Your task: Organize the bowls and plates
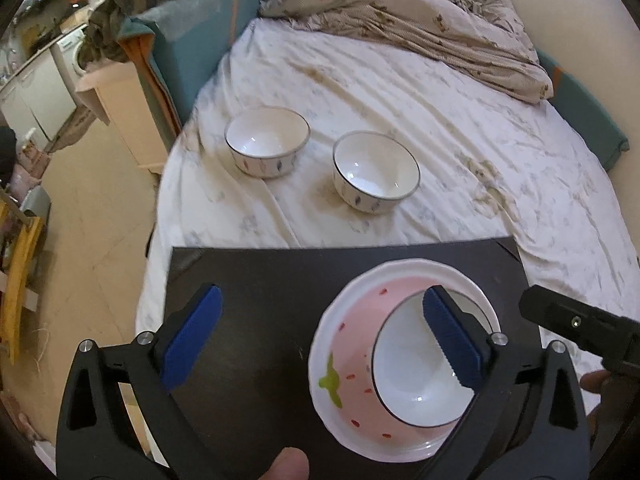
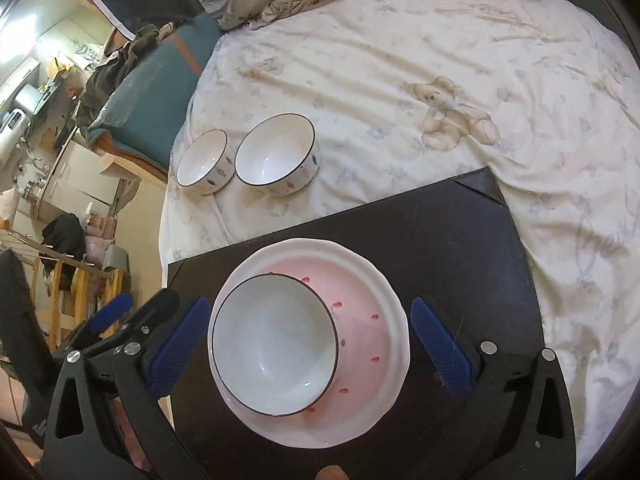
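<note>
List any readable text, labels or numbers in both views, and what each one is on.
None readable.
Cabinet wall: pale marks, possibly writing, too blurred to read.
Appliance: front panel too small to read.
Pink plate, bowls, bed sheet: painted motifs and a bear print only, no lettering.

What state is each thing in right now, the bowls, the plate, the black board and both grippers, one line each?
Left gripper: open, holding nothing.
Right gripper: open, holding nothing.
Strawberry plate: flat on the black board, carrying one bowl.
Bowl on plate: upright, empty, off-centre on the plate.
Two bowls on the bed: upright, empty, unstacked.
Black board: lying flat on the bed's edge.
</note>
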### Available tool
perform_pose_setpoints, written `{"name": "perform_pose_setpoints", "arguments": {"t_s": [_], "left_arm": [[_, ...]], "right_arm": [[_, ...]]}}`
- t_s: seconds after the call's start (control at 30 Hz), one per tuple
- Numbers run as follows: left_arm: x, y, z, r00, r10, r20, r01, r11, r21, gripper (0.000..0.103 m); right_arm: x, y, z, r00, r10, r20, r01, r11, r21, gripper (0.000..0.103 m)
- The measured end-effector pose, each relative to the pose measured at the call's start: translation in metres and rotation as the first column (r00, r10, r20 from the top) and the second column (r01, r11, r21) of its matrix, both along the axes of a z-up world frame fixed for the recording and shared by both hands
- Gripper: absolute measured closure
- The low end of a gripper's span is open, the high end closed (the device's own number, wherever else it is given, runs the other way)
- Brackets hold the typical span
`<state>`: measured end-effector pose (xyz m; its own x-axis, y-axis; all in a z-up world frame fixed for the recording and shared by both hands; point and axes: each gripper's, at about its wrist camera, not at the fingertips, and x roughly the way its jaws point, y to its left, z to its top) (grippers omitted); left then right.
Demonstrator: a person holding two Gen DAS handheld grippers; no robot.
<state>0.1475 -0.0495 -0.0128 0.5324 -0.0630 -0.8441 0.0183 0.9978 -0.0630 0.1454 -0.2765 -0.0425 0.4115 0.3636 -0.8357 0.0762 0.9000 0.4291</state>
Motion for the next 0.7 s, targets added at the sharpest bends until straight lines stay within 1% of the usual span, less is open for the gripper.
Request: {"name": "perform_pose_setpoints", "arguments": {"t_s": [0.07,0.13,0.2,0.27,0.33,0.4,0.53,0.7], "left_arm": [[0.004,0.004,0.004,1.0,0.007,0.016,-0.007,1.0,-0.001,0.004],[0.01,0.009,0.005,1.0,0.0,0.016,0.0,1.0,-0.004,0.004],[0.015,0.014,0.006,1.0,0.008,0.023,-0.008,1.0,0.009,0.004],[0.022,0.018,0.004,1.0,0.015,0.015,-0.015,1.0,0.013,0.004],[0.031,0.023,-0.001,0.999,0.033,-0.01,-0.033,0.999,-0.007,0.004],[0.04,0.025,-0.005,0.999,0.043,-0.033,-0.044,0.999,-0.031,0.004],[0.056,0.023,-0.012,0.999,0.035,-0.036,-0.036,0.999,-0.005,0.004],[0.081,0.022,-0.022,0.997,0.052,-0.048,-0.052,0.999,-0.005,0.004]], "right_arm": [[0.002,0.001,0.003,1.0,-0.01,-0.011,0.01,1.0,0.023,0.0],[0.004,0.002,0.009,1.0,-0.013,0.003,0.013,0.999,0.035,0.0],[0.006,0.004,0.015,1.0,-0.009,0.019,0.008,1.0,0.026,0.0],[0.011,0.009,0.017,1.0,0.02,0.013,-0.02,1.0,-0.012,0.0],[0.014,0.009,0.016,1.0,0.018,0.004,-0.018,0.999,-0.027,0.0],[0.019,0.006,0.013,1.0,-0.003,-0.007,0.003,1.0,-0.013,0.0],[0.036,0.0,0.006,0.999,-0.013,-0.029,0.013,1.0,-0.008,0.0],[0.064,-0.009,-0.001,1.0,-0.016,-0.025,0.015,1.0,-0.016,0.0]]}}
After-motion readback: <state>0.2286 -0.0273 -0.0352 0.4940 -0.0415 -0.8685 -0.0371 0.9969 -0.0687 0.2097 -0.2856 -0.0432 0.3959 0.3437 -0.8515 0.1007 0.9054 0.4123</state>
